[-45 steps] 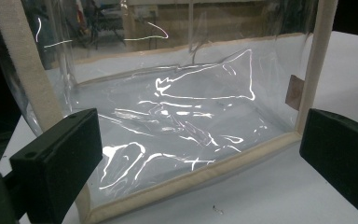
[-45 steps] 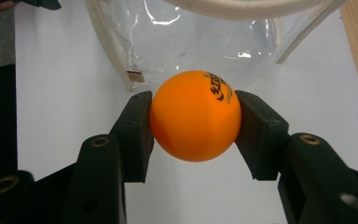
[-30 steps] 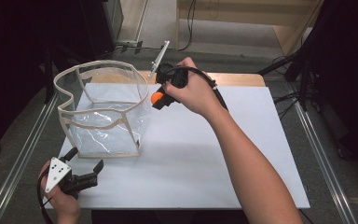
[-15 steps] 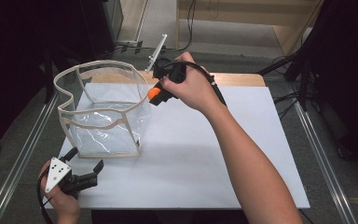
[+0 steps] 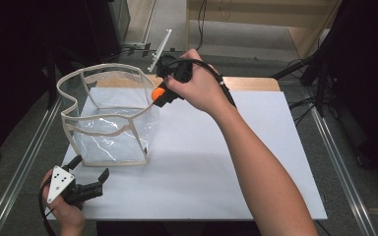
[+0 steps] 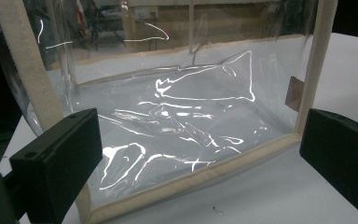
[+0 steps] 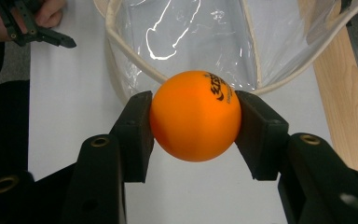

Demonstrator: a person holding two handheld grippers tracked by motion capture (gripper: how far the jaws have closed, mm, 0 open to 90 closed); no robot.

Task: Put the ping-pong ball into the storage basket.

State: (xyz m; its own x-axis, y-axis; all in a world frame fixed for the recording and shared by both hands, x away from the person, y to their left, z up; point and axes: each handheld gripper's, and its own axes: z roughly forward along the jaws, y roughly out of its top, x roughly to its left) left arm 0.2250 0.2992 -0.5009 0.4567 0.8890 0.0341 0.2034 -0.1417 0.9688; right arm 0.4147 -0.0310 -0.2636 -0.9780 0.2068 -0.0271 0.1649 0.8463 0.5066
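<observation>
right gripper (image 5: 158,93) fingers are clamping the orange ball (image 7: 195,115) | clear bag (image 5: 109,118) mouth is lying just lower left of ball | left gripper (image 5: 89,185) fingers are standing wide, lower left of frame, empty

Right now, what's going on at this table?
A person works with two handheld grippers. The right gripper has an orange ball clamped between its fingers and holds it at the rim of a clear plastic bag with cream trim. The left gripper waits open near the bag's front corner, holding nothing. The ball isn't dropped in yet.
</observation>
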